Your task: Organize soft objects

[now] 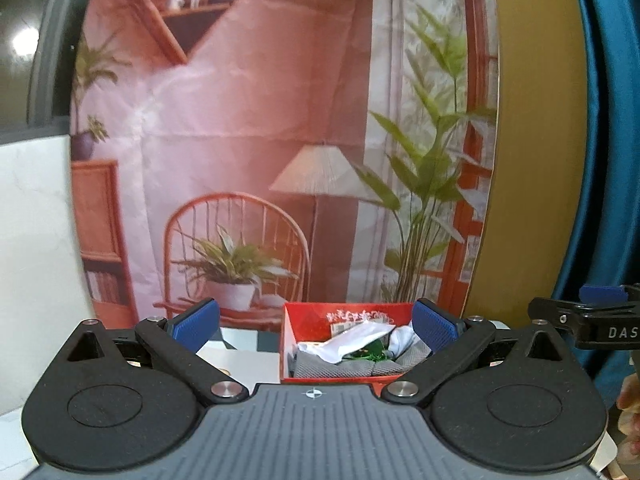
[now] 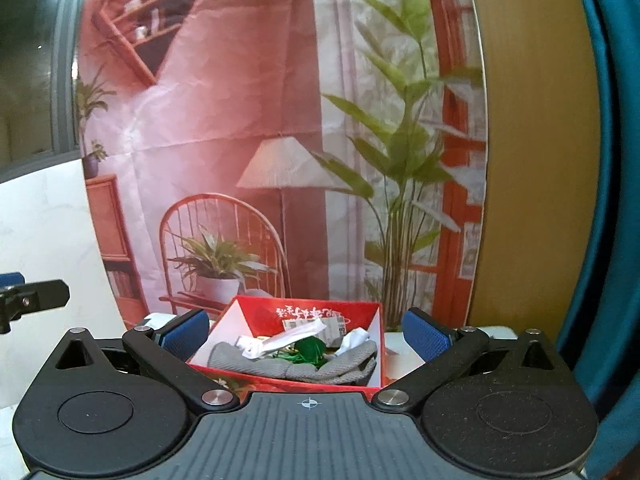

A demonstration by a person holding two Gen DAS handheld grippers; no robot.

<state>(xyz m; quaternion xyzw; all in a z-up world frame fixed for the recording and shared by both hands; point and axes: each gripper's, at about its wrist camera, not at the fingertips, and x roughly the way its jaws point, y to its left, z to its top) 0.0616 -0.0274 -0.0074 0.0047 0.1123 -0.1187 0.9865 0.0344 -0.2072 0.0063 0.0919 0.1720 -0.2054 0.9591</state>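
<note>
Box (image 2: pixel 304 314) holding grey cloth (image 2: pixel 292 366)

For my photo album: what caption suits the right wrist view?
Open right gripper poised before a red box holding grey cloth, white scraps and something green.

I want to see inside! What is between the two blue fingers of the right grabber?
In the right wrist view, the open red box sits between the fingers, holding a grey cloth, white wrappers and something green.
</note>
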